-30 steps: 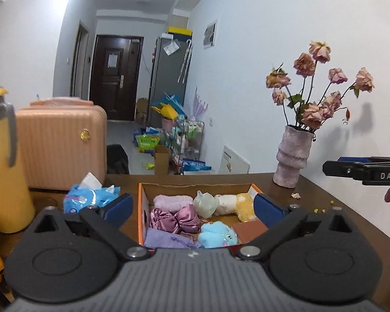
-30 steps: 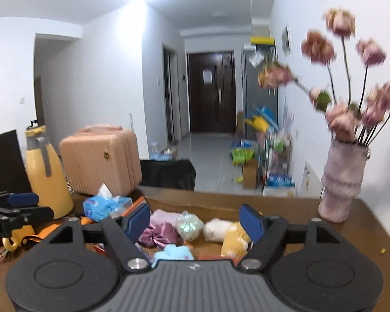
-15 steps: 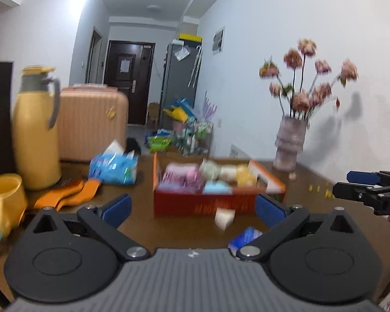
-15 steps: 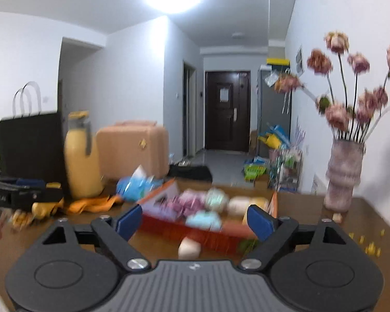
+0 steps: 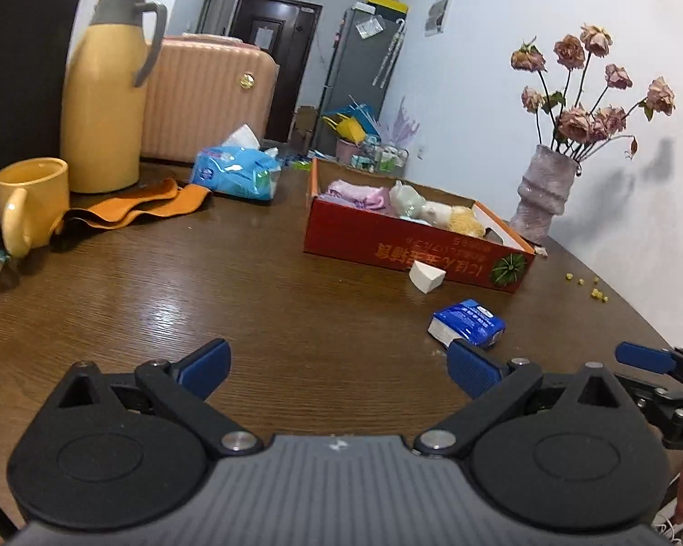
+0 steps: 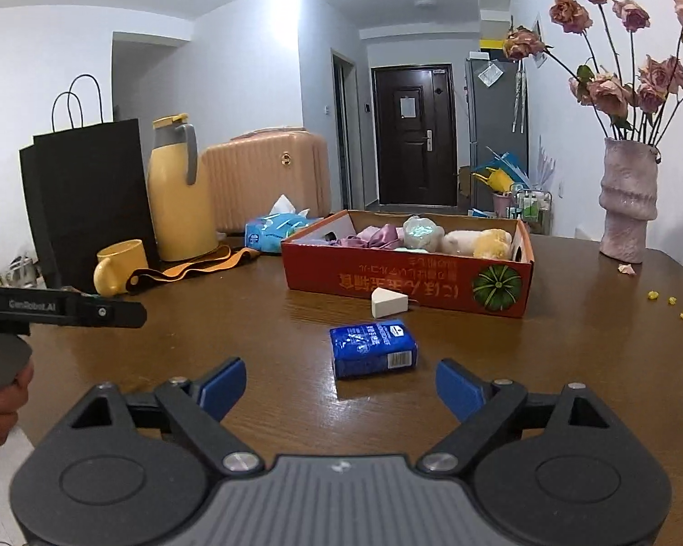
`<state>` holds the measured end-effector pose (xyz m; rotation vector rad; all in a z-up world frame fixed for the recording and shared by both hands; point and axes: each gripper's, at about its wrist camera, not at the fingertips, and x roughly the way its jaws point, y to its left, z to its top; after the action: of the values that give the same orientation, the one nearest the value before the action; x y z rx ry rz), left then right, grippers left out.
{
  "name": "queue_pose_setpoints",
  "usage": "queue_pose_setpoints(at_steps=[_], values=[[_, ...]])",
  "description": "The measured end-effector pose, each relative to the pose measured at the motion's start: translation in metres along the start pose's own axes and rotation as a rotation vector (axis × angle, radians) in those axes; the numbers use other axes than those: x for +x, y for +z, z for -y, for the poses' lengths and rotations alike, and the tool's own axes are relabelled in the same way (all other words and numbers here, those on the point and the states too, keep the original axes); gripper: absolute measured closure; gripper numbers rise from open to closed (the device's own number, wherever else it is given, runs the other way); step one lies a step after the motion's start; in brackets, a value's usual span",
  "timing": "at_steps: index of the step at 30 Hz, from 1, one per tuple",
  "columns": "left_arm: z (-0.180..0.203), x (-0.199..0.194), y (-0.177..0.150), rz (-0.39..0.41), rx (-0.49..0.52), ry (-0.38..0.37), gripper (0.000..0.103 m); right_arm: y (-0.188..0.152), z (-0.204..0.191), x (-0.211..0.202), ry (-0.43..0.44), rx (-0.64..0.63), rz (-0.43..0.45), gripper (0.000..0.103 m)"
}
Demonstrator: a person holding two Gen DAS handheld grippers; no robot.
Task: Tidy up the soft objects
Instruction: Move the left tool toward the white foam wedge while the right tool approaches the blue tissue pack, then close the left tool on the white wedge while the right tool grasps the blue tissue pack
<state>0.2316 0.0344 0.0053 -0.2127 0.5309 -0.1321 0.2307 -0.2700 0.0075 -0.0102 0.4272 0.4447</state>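
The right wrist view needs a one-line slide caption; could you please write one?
Right tongs, opening and empty, face a blue tissue pack and white wedge sponge before the red box.

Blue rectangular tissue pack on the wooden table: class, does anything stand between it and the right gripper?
Nothing visible does. The blue rectangular tissue pack lies just ahead of the right gripper, whose opening jaws are empty, with only bare wooden table between.

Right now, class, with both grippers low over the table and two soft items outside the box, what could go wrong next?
1. The blue tissue pack lies ahead of the right gripper, whose jaws are opening with nothing between them; smooth wrapping on glossy wood may skid away.
2. The white sponge wedge sits close against the red box; fingers may bump the wall.
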Motion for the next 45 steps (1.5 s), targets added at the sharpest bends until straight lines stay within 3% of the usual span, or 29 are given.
queue_pose_setpoints(at_steps=[11,18,19,22,25,30,32,34,35,36,45], values=[[0.001,0.053,0.006,-0.074,0.0,0.019,0.0,0.011,0.002,0.082,-0.006,-0.073,-0.091,0.012],[0.021,0.097,0.019,-0.097,0.084,0.031,0.0,0.023,0.015,0.153,-0.009,-0.113,-0.174,0.012],[0.024,0.104,0.022,-0.096,0.093,0.033,0.0,0.024,0.018,0.161,0.002,-0.112,-0.193,0.013],[0.038,0.128,0.031,-0.089,0.121,0.027,0.0,0.027,0.034,0.173,0.051,-0.079,-0.233,0.031],[0.061,0.156,0.041,-0.074,0.189,0.021,0.0,0.035,0.069,0.166,0.047,0.018,-0.189,0.031],[0.11,0.208,0.051,-0.052,0.315,-0.048,0.013,0.033,0.13,0.14,-0.059,0.184,-0.049,0.031],[0.126,0.232,0.049,-0.066,0.365,-0.021,0.025,0.03,0.141,0.134,-0.126,0.218,0.002,0.031],[0.134,0.251,0.047,-0.095,0.376,0.009,0.031,0.03,0.143,0.128,-0.154,0.22,0.032,0.031],[0.133,0.256,0.046,-0.105,0.361,0.004,0.04,0.03,0.142,0.125,-0.146,0.218,0.058,0.031],[0.132,0.26,0.046,-0.125,0.347,-0.004,0.066,0.03,0.14,0.123,-0.138,0.211,0.076,0.031],[0.126,0.262,0.046,-0.127,0.325,-0.031,0.071,0.03,0.131,0.129,-0.118,0.156,0.046,0.031]])
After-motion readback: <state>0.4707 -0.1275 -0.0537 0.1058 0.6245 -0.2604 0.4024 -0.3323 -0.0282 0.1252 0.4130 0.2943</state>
